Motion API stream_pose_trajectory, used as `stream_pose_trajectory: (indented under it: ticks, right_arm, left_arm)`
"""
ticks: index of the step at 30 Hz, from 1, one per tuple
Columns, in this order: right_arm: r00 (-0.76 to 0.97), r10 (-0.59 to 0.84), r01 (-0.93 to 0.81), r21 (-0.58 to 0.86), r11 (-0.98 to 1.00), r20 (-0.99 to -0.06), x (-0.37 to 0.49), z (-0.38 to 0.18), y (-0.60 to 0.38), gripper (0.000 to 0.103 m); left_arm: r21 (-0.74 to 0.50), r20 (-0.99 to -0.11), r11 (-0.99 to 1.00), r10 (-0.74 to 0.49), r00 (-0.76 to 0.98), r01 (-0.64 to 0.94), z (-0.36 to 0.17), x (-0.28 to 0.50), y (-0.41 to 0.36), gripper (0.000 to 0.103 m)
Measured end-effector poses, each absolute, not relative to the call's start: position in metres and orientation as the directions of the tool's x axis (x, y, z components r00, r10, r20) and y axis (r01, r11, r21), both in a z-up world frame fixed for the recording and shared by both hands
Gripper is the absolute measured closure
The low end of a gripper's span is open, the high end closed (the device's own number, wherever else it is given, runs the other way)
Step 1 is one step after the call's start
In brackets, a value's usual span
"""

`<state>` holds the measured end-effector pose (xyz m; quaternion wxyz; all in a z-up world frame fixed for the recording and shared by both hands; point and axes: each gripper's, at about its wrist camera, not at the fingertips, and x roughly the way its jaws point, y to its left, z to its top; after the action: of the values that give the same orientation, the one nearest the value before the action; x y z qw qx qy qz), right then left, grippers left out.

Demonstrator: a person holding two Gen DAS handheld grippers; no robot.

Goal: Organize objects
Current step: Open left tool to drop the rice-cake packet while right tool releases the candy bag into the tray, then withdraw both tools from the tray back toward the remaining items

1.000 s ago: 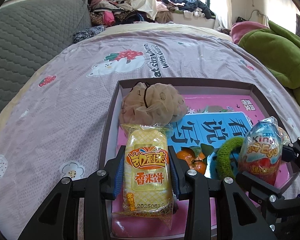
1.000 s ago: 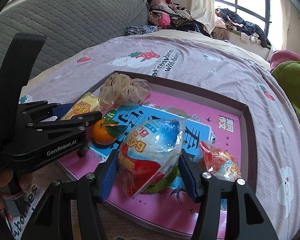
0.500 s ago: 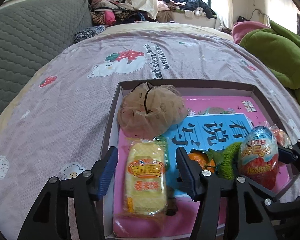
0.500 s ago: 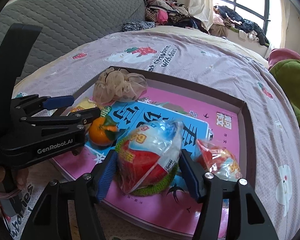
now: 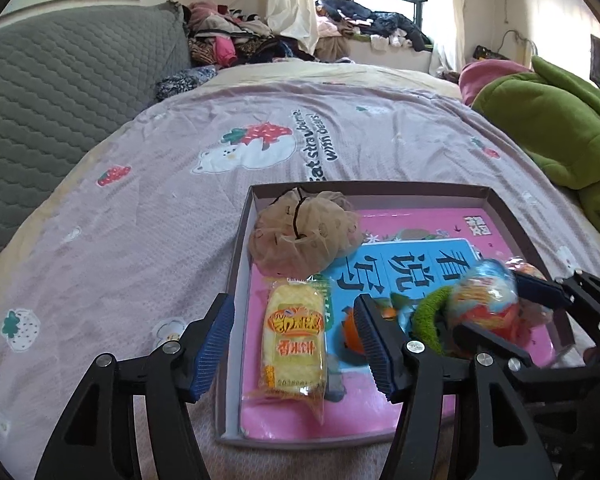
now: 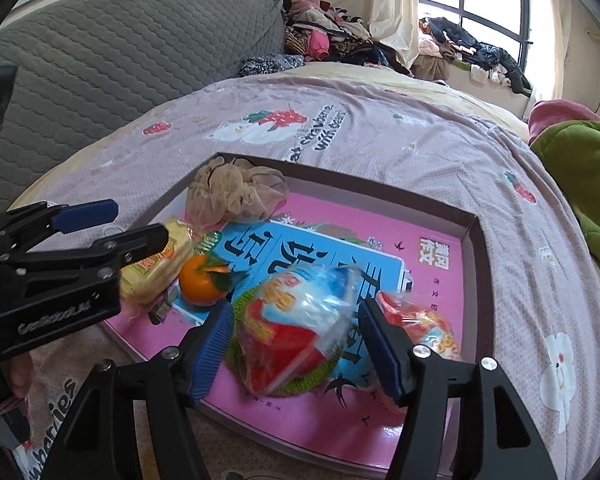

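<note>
Pink strawberry bedspread [image 5: 148, 208] spreads wide and bare to the left of the shallow box [image 5: 236, 280], which sits near my edge of the bed. From the left wrist view I see my left gripper [image 5: 294, 342] with jaws spread; its figure settled, pads clear of the rice cracker packet [image 5: 294, 344], which lies flat by the box's left wall, long axis running away from me. A beige scrunchie [image 5: 304, 238] sits beyond it.

From the right wrist view, my right gripper [image 6: 294, 346] has just been easing apart; the wrapped chocolate egg [image 6: 296, 328] lies between the pads on a green knitted ring [image 6: 324, 374], tilted, pointed end up-right. An orange [image 6: 200, 284] rests beside it
</note>
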<state>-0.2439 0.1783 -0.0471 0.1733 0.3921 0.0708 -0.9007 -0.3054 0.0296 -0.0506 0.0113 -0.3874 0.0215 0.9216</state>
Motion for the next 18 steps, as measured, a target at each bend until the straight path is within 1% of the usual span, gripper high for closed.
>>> stream_pose_trajectory:
  ticks: [6,10,18]
  right_arm:
    - [-0.648,-0.266,0.370,0.009,-0.929,-0.714,-0.236,-0.033,0.176,0.039]
    - [-0.656,-0.280,0.377,0.017,-0.926,-0.701,-0.227,-0.021,0.176,0.039]
    - [-0.687,-0.299,0.374,0.031,-0.927,-0.662,-0.201,0.014,0.180,0.039]
  left_arm:
    - [0.033,-0.716,-0.999,-0.005,-0.698,-0.027,-0.048,-0.286,0.027,0.039]
    - [0.013,-0.720,-1.000,-0.002,-0.694,-0.012,-0.044,-0.276,0.023,0.039]
    - [-0.011,-0.692,-1.000,0.028,-0.722,-0.028,-0.018,-0.250,0.025,0.039]
